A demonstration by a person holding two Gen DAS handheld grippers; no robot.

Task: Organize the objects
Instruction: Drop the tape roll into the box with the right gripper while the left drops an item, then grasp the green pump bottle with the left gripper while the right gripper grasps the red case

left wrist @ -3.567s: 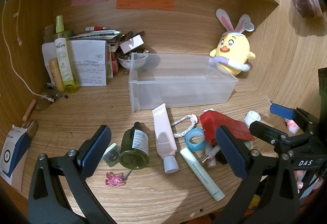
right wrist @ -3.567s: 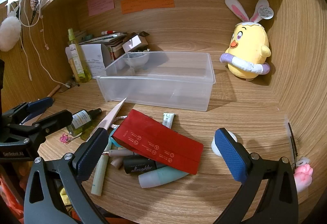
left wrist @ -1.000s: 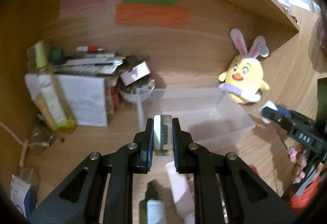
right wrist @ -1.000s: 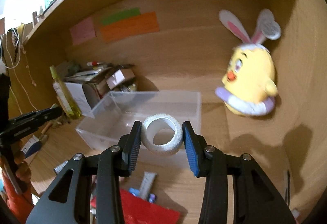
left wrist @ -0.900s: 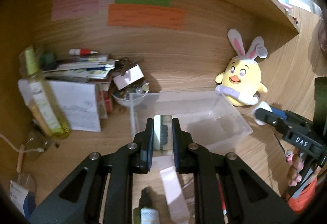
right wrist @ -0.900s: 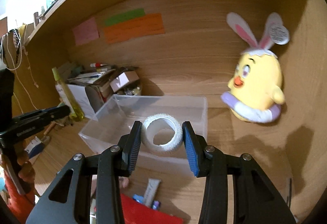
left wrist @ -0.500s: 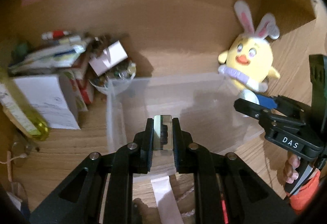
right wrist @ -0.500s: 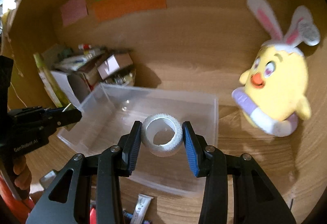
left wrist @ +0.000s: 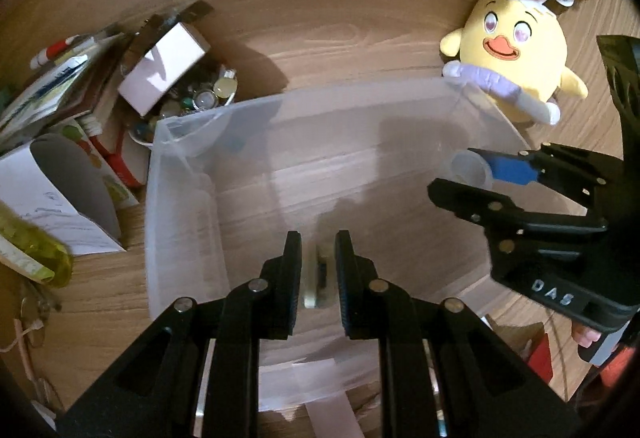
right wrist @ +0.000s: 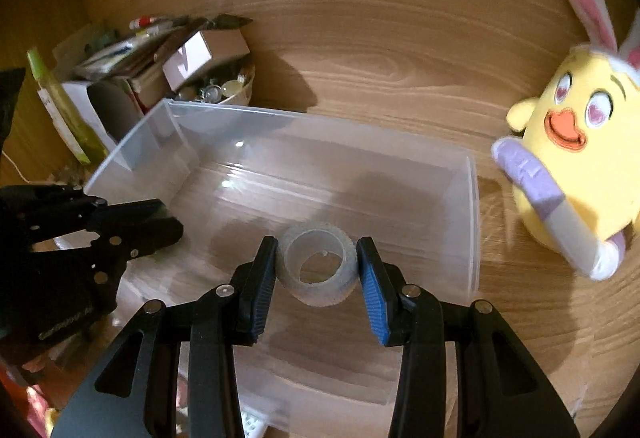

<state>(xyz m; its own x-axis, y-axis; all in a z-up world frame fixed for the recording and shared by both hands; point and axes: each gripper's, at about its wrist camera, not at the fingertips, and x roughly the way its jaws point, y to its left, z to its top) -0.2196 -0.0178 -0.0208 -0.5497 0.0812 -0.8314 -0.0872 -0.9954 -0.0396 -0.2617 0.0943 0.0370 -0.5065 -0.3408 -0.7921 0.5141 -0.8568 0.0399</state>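
Both grippers have advanced from above the cluttered desk to over the clear bin (right wrist: 472,198), and their jaws have begun to part. In the right wrist view the white tape roll (right wrist: 317,264) sits at lower centre of the frame, over the bin floor, between the blue pads of the right gripper (right wrist: 317,274). A narrow gap shows on each side, so the roll appears freed or nearly so; whether it already rests on the floor cannot be confirmed. In the left wrist view the left gripper (left wrist: 318,278) is slightly parted at lower centre, with a small pale-green item (left wrist: 316,280), blurred, between the jaws and apparently loose.

Risk, as judged: the roll stands on edge and may roll toward the bin wall. The two grippers work close together inside one bin; a careless withdrawal could knock them together or shift the bin toward the yellow plush chick (right wrist: 580,158) at the right edge.
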